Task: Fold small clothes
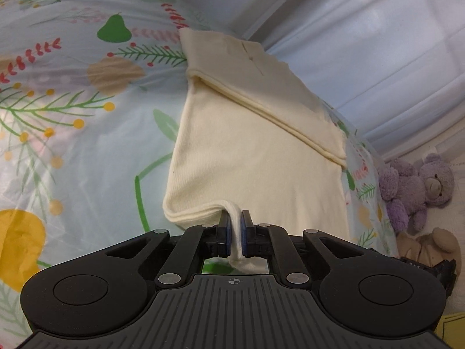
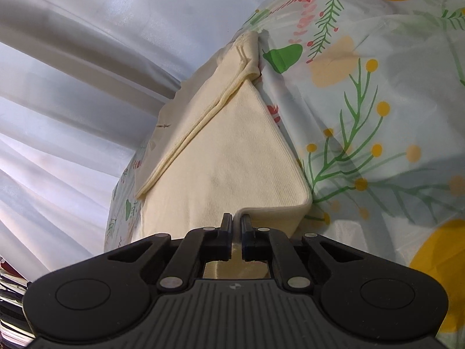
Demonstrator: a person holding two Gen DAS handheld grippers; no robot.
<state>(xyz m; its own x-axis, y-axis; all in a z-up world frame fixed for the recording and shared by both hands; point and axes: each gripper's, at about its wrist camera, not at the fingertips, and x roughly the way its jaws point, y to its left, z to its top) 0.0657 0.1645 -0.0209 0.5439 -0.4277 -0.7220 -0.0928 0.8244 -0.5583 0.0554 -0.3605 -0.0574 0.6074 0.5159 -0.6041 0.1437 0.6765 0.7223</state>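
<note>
A cream ribbed garment lies partly folded on a floral tablecloth, with a doubled hem band running across its far part. My left gripper is shut on the garment's near edge, pinching a bunched fold and lifting it a little. In the right wrist view the same garment rises toward the camera. My right gripper is shut on its near edge beside a lifted corner. The cloth below both grips is hidden by the gripper bodies.
The tablecloth carries leaf, pear and yellow fruit prints. White curtains hang behind the table's far edge and also show in the right wrist view. A purple teddy bear and a beige soft toy sit at the right.
</note>
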